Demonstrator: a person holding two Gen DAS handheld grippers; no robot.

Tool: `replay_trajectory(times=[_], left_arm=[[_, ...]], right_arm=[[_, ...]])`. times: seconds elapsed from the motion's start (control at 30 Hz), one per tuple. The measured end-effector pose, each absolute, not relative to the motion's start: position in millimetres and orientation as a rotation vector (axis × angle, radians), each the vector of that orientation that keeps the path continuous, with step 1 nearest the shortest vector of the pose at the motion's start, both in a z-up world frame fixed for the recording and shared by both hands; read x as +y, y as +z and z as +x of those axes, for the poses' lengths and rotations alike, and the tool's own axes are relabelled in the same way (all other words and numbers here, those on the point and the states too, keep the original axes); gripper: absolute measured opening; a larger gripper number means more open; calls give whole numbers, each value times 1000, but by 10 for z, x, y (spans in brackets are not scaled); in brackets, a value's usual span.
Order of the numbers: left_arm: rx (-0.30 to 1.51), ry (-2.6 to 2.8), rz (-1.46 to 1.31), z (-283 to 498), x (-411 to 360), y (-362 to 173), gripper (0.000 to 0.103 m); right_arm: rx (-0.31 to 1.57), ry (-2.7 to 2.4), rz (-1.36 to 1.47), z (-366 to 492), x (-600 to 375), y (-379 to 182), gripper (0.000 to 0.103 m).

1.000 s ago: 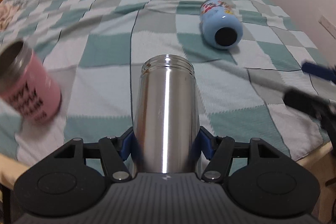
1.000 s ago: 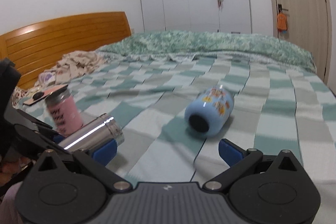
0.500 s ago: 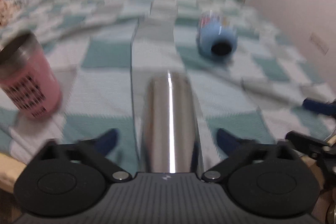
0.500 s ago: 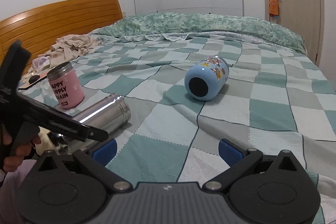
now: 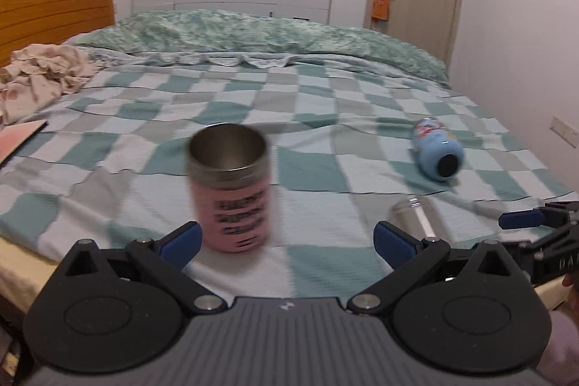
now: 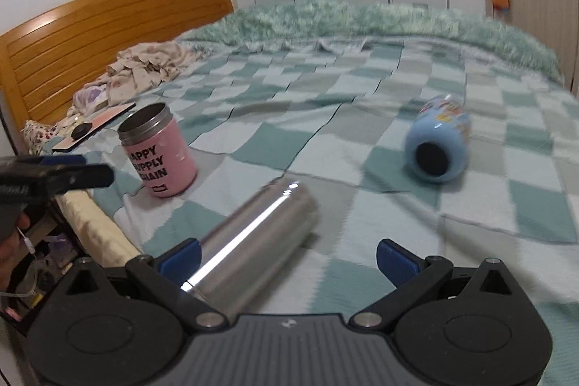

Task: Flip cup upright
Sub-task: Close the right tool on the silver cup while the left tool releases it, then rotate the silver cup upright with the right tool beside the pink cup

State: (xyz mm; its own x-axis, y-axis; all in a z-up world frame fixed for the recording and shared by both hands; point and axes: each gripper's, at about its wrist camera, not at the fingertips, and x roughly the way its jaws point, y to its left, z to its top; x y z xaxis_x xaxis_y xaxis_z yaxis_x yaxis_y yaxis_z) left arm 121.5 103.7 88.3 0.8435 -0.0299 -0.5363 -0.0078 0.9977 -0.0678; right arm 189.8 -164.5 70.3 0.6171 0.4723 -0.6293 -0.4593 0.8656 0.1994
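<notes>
1. Up close, my left gripper (image 5: 286,239) had its blue pads spread wide with nothing between them.
2. My right gripper (image 6: 287,257) was likewise spread apart and held nothing; its near-left pad (image 6: 180,255) sat just beside the steel cup (image 6: 253,241), but I could not tell whether it touched.
3. That steel cup lay on its side on the checked blanket (image 6: 325,150), at the near edge of the bed, its length running from near left to far right in the right wrist view.
4. From the left wrist view I saw only a short stretch of the steel cup (image 5: 416,215), just past the right pad and near the tip of the other gripper (image 5: 521,218) at the right edge.
5. Just beyond the left pads, the pink cup (image 5: 231,190) stood upright with its open steel mouth facing up, blurred in that view.
6. In the right wrist view the pink cup (image 6: 159,150) stood to the far left of the steel cup, apart from it, with black lettering on its side.
7. Farther right, the blue cup (image 6: 438,147) lay on its side, its dark round end toward me, well apart from the other two.
8. At the far left, crumpled cloth (image 6: 144,67) lay near the wooden headboard (image 6: 90,34).
</notes>
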Motion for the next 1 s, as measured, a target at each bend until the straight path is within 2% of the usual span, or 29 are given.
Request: replay_trajectory(times=[0.37,0.57,0.67,0.7,0.73,0.77,1.0], left_arm=[[566,-60,-26,1195,1453,610,103],[558,-91,-5,1267,1527,486,103],[552,-95,-3,1301,1529,466,103],[550,-102,-6,1307,1532,463,103],[547,-109,-9,1307,1543,458,103],[545,-113,-11,1308,1546,455,103],[533,-112,-48,1272,1626,448,103]], right_arm=[[951,427,93,2289,-1135,535,103],[1127,351,260,2608,-1093,324,103],[1193,315,354,2751,-1119,219,94],[1191,304,355,2775,-1109,208,87],[1187,294,349,2784,-1099,208,70],[1184,284,343,2787,-1088,214,65],[1061,339,362,2547,-1145,295,64]])
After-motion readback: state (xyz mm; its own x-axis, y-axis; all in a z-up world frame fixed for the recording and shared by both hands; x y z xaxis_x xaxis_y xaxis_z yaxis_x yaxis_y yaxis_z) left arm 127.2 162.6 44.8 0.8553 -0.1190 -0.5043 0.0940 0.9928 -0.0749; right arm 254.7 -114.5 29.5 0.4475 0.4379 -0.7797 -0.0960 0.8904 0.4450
